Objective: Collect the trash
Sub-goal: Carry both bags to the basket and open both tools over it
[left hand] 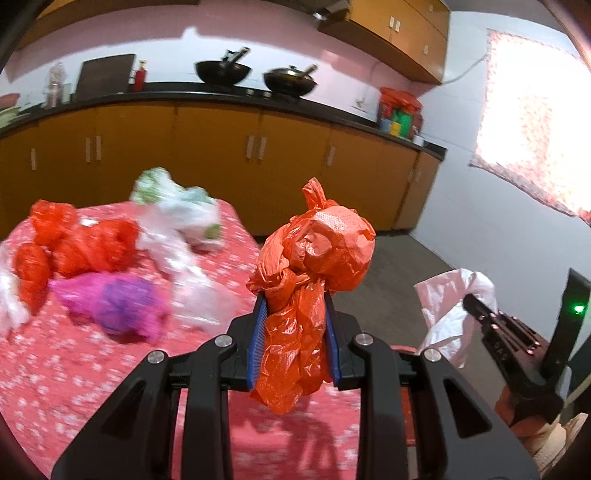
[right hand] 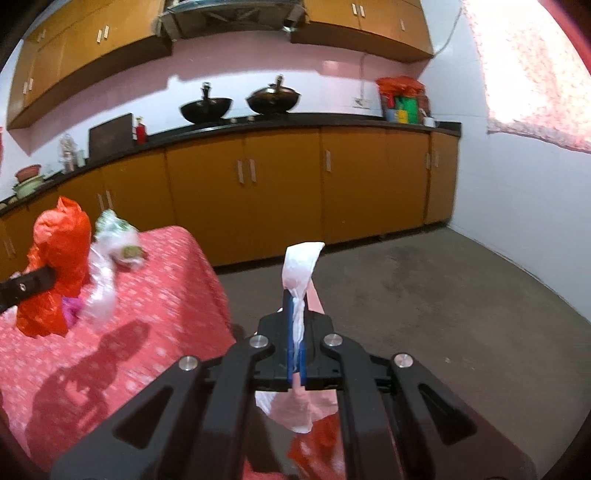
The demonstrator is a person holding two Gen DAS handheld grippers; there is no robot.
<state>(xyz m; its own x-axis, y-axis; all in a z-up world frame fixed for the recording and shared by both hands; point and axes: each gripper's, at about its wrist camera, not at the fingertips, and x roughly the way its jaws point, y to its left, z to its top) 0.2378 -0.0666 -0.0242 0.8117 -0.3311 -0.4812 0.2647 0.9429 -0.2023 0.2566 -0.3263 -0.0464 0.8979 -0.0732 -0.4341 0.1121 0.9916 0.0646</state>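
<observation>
Pink floral tablecloth (left hand: 92, 369) strewn with red, magenta and white plastic bags (left hand: 110, 266); left gripper (left hand: 295, 295) clamped on an orange bag (left hand: 314, 251); right gripper (right hand: 295, 295) pinched shut on white plastic (right hand: 299, 266); wooden kitchen cabinets (right hand: 277, 192), grey floor (right hand: 443, 295) behind.

A home kitchen. Mustard-yellow base cabinets (right hand: 280, 192) under a long black countertop (right hand: 258, 123) across the back, matching wall cabinets (right hand: 85, 40) toward 11 o'clock, an extractor hood (right hand: 229, 16) at 12. Two black woks (right hand: 207, 107) on the counter below it, a red bottle (right hand: 141, 131) and stacked bowls (right hand: 27, 181) toward 9 o'clock. Pink painted wall (right hand: 258, 62), bare grey floor (right hand: 424, 288). Flowered red cloth over a table (right hand: 159, 295) at 8 o'clock; flowered curtain (right hand: 535, 74) glowing at 2 o'clock.
</observation>
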